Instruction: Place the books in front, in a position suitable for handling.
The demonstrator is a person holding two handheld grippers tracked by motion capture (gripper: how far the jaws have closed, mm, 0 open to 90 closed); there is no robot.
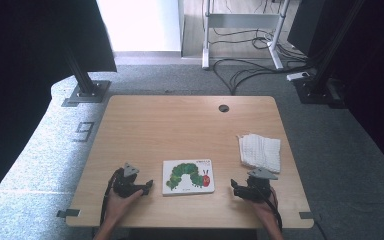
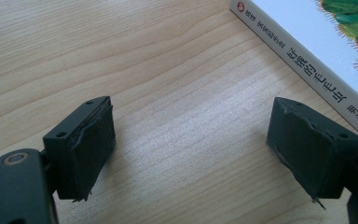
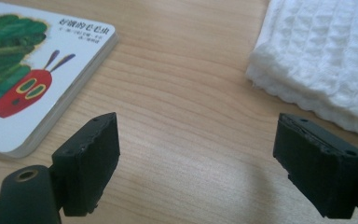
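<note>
Both the left gripper (image 2: pixel 191 140) and right gripper (image 3: pixel 196 154) stand open, holding nothing. The book (image 2: pixel 307 42) is cut off at the frame edge in both gripper views, as is the white cloth (image 3: pixel 321 56).

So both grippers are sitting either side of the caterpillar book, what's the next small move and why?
Probably ease the left gripper toward the book spine. Its jaws stand open over bare table with the book just beside them, lying flat and untouched; the right gripper is also open.

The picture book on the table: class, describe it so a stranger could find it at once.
On the wooden table, look near the front edge, between the two hand-held grippers. The picture book lies flat there, white-covered with a green caterpillar and red head, unlike the plain white folded cloth to its right.
</note>
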